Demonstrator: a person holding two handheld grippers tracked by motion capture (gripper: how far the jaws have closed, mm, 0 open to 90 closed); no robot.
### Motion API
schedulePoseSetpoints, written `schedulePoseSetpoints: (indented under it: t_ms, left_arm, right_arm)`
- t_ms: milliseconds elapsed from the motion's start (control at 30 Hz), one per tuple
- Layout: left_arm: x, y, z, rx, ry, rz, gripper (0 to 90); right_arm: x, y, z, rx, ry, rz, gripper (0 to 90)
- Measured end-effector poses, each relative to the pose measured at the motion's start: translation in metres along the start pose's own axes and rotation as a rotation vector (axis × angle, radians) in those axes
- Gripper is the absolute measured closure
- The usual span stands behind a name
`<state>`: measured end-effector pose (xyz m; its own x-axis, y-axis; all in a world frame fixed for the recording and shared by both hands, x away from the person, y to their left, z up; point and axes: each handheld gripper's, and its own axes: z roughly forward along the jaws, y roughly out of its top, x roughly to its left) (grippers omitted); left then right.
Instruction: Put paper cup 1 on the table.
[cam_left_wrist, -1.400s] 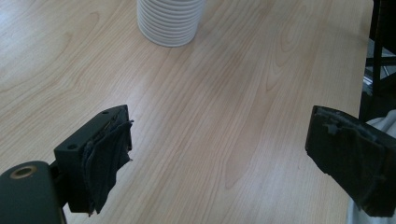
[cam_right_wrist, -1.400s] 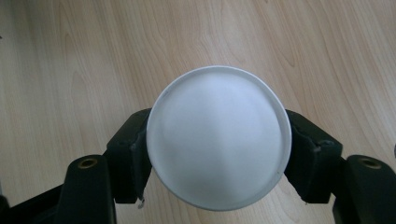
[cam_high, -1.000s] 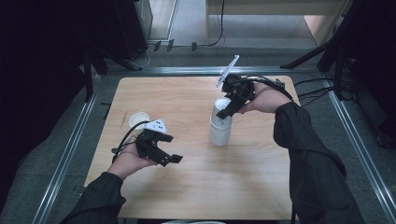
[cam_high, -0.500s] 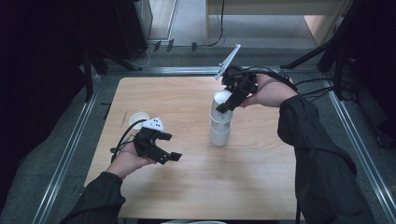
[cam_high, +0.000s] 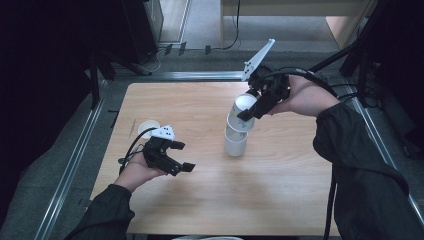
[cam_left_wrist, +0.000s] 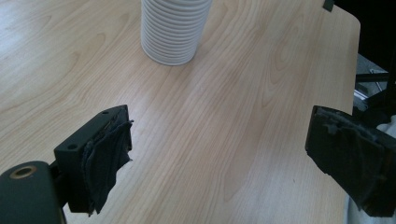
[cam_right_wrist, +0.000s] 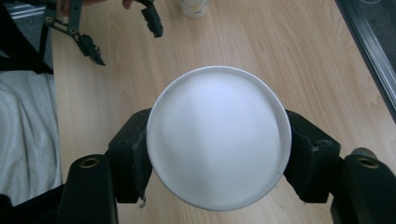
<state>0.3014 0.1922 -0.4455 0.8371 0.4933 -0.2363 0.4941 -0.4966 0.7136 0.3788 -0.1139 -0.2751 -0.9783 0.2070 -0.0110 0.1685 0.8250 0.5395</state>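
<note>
You are mid-step in unstacking: your right gripper (cam_high: 248, 114) has the top white paper cup (cam_high: 243, 106) clamped at its rim and holds it above the stack of ribbed white paper cups (cam_high: 235, 139), which stands upright near the middle of the light wooden table (cam_high: 280, 195). In the high view the lifted cup looks tilted and close over the stack's top; whether it is fully clear of the cup beneath I cannot tell.

Right gripper view: the two black jaws sit on opposite sides of the cup's round rim (cam_right_wrist: 218, 136), pads pressed to the wall. The jaws have just been closing a little further, with the cup between them. Opening is about middling, set by the cup's width.

Your left gripper (cam_high: 180, 156) hovers over the table's left part, well apart from the stack. Its jaws stand wide with nothing between them; the left gripper view shows bare wood between the pads and the stack's base (cam_left_wrist: 172, 32) farther off.

A single small white cup (cam_high: 147, 127) stands upright beyond the left hand, near the table's left edge.

Judged next move: lift straight until the cup separates, then carry it to a free spot. Keep the squeeze light; a thin paper wall will likely buckle. Watch that the next cup does not ride up with it.
</note>
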Motion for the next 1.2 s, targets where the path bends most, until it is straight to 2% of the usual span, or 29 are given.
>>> schedulePoseSetpoints:
  t_ms: [167, 200, 333, 400, 433, 700, 733, 800, 933, 1033, 1200]
  left_arm:
    - [-0.001, 0.001, 0.0, -0.012, -0.01, 0.007, 7.2]
    - [-0.001, 0.001, 0.0, -0.012, -0.01, 0.007, 7.2]
    - [-0.004, 0.002, -0.001, -0.027, -0.024, 0.02, 7.2]
    - [-0.005, 0.002, 0.0, -0.026, -0.03, 0.021, 7.3]
    - [-0.005, 0.003, 0.0, -0.025, -0.038, 0.022, 7.3]
    - [-0.007, 0.006, 0.003, -0.043, -0.066, 0.055, 7.3]
    - [-0.009, 0.006, 0.004, -0.044, -0.069, 0.057, 7.3]
    - [-0.01, 0.006, 0.005, -0.04, -0.069, 0.058, 7.3]
    - [-0.012, 0.006, 0.006, -0.034, -0.073, 0.059, 7.3]
    - [-0.013, 0.008, 0.005, -0.048, -0.093, 0.062, 7.3]
    - [-0.014, 0.014, 0.007, -0.054, -0.129, 0.072, 7.3]
  right_arm:
    - [0.014, -0.015, 0.005, -0.061, 0.036, -0.021, 33.9]
    - [0.014, -0.015, 0.005, -0.061, 0.036, -0.021, 33.9]
    - [0.025, -0.034, 0.023, -0.073, 0.075, -0.012, 34.0]
    - [0.026, -0.038, 0.027, -0.082, 0.077, -0.008, 34.0]
    - [0.03, -0.045, 0.035, -0.095, 0.097, 0.002, 34.3]
    - [0.038, -0.068, 0.062, -0.178, 0.134, 0.042, 34.6]
    - [0.04, -0.074, 0.068, -0.201, 0.148, 0.052, 34.6]
    - [0.041, -0.079, 0.074, -0.217, 0.144, 0.048, 34.6]
    - [0.043, -0.089, 0.084, -0.266, 0.157, 0.08, 34.7]
    - [0.044, -0.096, 0.091, -0.302, 0.172, 0.111, 34.8]
    - [0.047, -0.103, 0.098, -0.333, 0.18, 0.13, 34.8]
